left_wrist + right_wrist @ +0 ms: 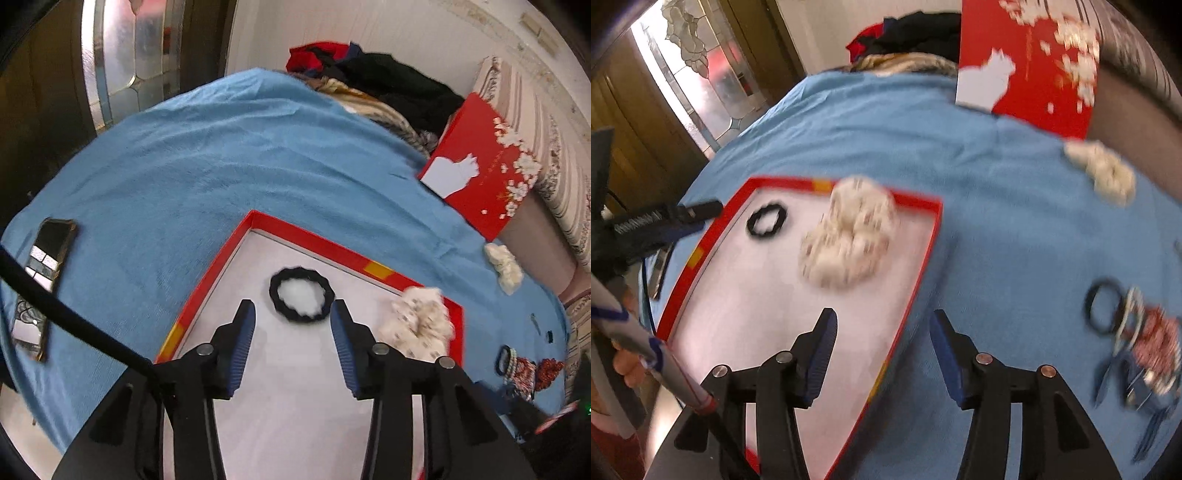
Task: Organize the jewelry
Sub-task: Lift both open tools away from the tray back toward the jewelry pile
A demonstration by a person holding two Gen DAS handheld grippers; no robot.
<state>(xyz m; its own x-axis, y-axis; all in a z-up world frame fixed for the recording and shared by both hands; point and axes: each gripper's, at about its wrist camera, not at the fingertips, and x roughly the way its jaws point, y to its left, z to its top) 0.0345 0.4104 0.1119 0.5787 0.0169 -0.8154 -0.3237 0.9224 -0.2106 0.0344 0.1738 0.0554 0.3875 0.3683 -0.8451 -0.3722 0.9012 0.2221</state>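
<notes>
A shallow red-rimmed box (pixel 221 258) with a white floor lies on a blue cloth. A black hair tie (pixel 301 297) lies in it, just beyond my open, empty left gripper (pixel 291 314). A cream patterned scrunchie (pixel 419 328) lies at the box's right rim; the right wrist view shows it (pixel 847 232) inside the box (pixel 923 254), blurred. My right gripper (pixel 882 325) is open and empty above the box's right edge. A second cream scrunchie (pixel 1102 171) and a pile of bracelets and hair ties (pixel 1137 332) lie on the cloth to the right.
The red box lid (pixel 484 166) with white flowers leans against the striped headboard at the back right. A phone (pixel 42 280) lies on the cloth at the left. Clothes (pixel 376 81) are piled at the back. The blue cloth (pixel 207 158) is bare beyond the box.
</notes>
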